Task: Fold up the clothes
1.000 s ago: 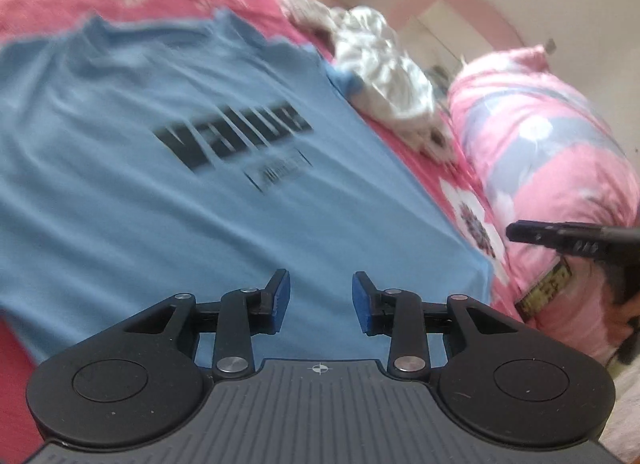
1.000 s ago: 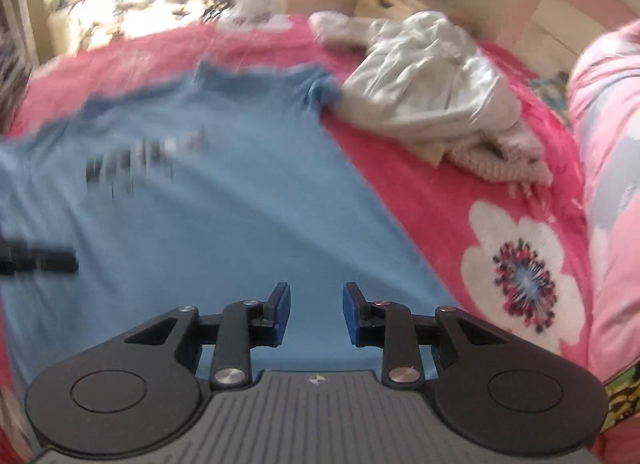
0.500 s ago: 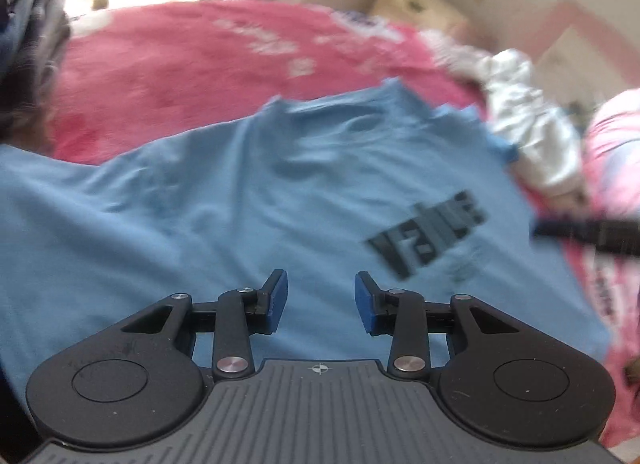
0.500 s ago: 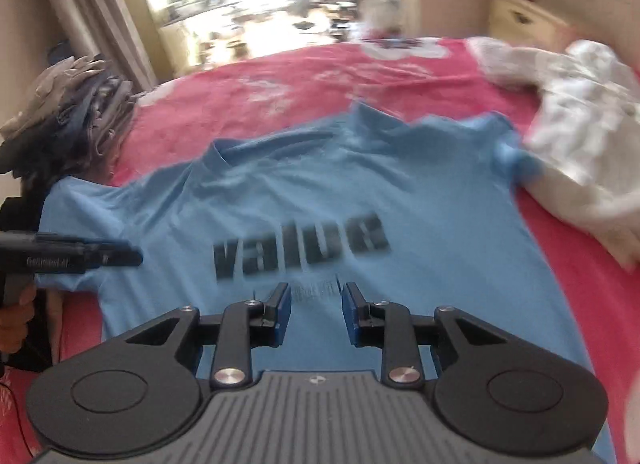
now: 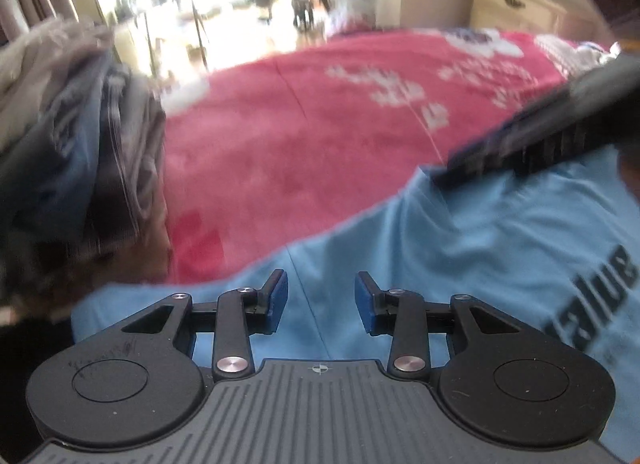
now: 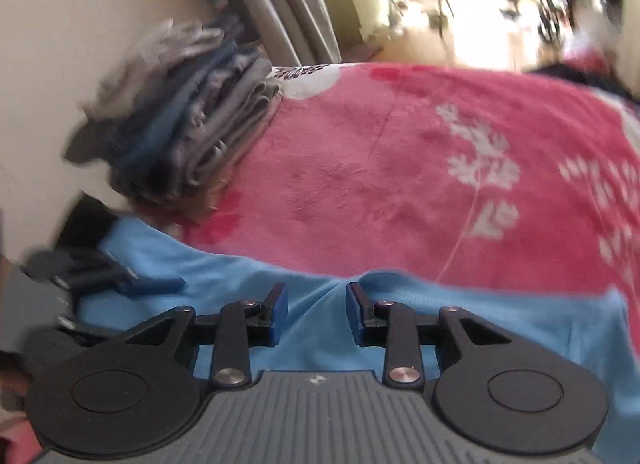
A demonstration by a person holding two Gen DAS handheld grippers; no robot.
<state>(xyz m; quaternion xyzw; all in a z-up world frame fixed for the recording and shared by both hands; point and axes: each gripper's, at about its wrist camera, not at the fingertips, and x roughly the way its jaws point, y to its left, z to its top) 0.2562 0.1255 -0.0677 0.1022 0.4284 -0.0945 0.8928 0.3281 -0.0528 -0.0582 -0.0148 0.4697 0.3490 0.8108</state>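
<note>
Left wrist view: left tool [image 5: 321, 302] at lower centre, jaws narrowly parted, nothing between them. Lay directly over the blue T-shirt [image 5: 480, 248], spread across the lower right on the red bed cover [image 5: 300, 136]. Right tool [image 5: 532, 140] blurred at upper right, just above the shirt's edge. Folded pile [image 5: 72, 136] at left.

Right wrist view: right tool [image 6: 316, 312] at lower centre, jaws narrowly apart and just opening, empty, poised over a puckered shirt edge [image 6: 332, 284]. Left tool [image 6: 148, 284] at lower left, over the shirt.
</note>
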